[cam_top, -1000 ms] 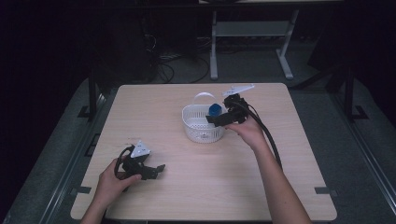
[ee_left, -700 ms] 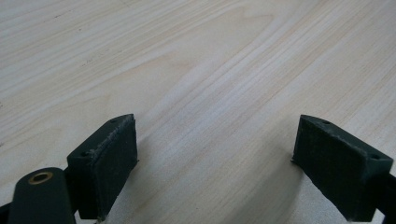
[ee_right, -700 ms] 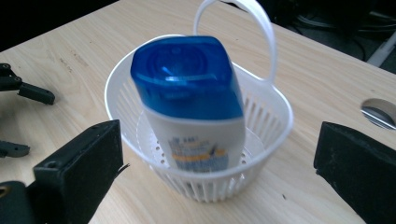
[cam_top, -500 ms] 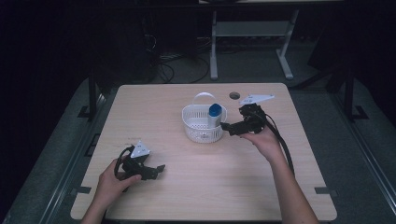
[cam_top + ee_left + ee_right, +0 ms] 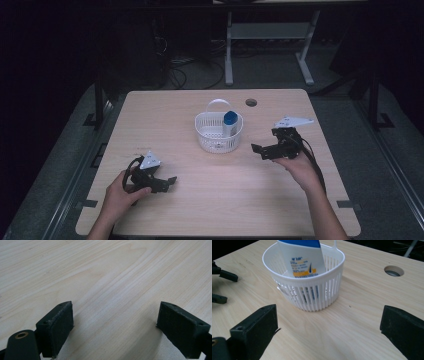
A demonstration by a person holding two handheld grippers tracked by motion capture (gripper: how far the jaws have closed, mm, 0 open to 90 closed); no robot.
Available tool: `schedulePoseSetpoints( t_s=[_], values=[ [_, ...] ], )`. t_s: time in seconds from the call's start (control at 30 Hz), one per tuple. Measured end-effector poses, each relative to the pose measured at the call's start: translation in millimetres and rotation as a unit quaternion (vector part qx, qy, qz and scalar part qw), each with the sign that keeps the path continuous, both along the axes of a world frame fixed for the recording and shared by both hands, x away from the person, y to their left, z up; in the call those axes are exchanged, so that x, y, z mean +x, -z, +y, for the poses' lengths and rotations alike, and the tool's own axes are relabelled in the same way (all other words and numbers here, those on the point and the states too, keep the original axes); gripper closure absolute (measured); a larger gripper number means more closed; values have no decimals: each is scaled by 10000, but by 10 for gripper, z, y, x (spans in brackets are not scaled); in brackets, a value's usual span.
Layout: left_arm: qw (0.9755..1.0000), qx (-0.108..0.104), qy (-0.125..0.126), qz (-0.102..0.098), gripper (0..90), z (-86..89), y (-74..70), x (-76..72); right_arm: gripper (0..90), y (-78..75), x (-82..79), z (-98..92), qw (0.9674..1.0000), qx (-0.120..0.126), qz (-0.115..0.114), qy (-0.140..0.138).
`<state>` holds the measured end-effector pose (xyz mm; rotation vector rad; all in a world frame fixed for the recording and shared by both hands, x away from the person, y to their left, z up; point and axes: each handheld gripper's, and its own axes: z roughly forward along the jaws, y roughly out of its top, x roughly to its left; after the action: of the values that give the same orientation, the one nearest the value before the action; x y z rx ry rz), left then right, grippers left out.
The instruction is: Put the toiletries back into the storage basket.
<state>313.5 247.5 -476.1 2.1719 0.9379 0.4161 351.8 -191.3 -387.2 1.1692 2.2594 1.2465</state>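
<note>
**Pale wood, a white basket, and two empty tools**

Pale wood grain covers the table [image 5: 220,200], which stands on a dark floor.

At the left of the high view, the person's left hand [image 5: 120,192] rests near the table's front edge and holds the left tool [image 5: 167,182] low over the wood, pointing toward the right. From above its jaws are too small to judge. The left gripper view settles it: the two black jaws stand wide apart with nothing but bare wood between them.

Near the middle of the table sits a white slatted basket [image 5: 218,137] with a thin looped handle [image 5: 218,103] rising at its far side. A white bottle with a blue cap [image 5: 230,120] stands inside it, leaning against the right-hand wall. The high view gives only the cap and a strip of white; the right gripper view shows the bottle's printed label, with blue and orange marks, and the basket's vertical slats up close.

Behind the basket and to its right, a round cable hole [image 5: 251,102] pierces the table.

Farther right, the right hand [image 5: 295,165] holds the right tool [image 5: 261,150] just beside the basket, aimed left at it and apart from it. In its own view the jaws are spread wide and empty, with the basket centred beyond them; the left tool's jaw tips show at the left edge of that view.
</note>
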Motion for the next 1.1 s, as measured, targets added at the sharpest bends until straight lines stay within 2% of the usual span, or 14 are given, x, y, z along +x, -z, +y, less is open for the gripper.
schedulePoseSetpoints(
  t_s=[0.23,0.47,0.57,0.87,1.1],
  values=[
    [10000,-21,-15,1,133,-3,2,-1,11,96,-202,-200,9999,53,11,151],
    [10000,0,0,4,133,0,0,-1,11,236,-363,-363,9995,-51,101,299],
    [10000,0,0,3,133,0,0,-1,11,327,-434,-428,9991,-118,210,350],
    [10000,27,16,9,133,3,-2,-2,11,471,-577,-506,9983,-227,356,400],
    [10000,39,22,20,133,4,-4,-4,11,602,-687,-531,9968,-464,537,375]
  ],
)
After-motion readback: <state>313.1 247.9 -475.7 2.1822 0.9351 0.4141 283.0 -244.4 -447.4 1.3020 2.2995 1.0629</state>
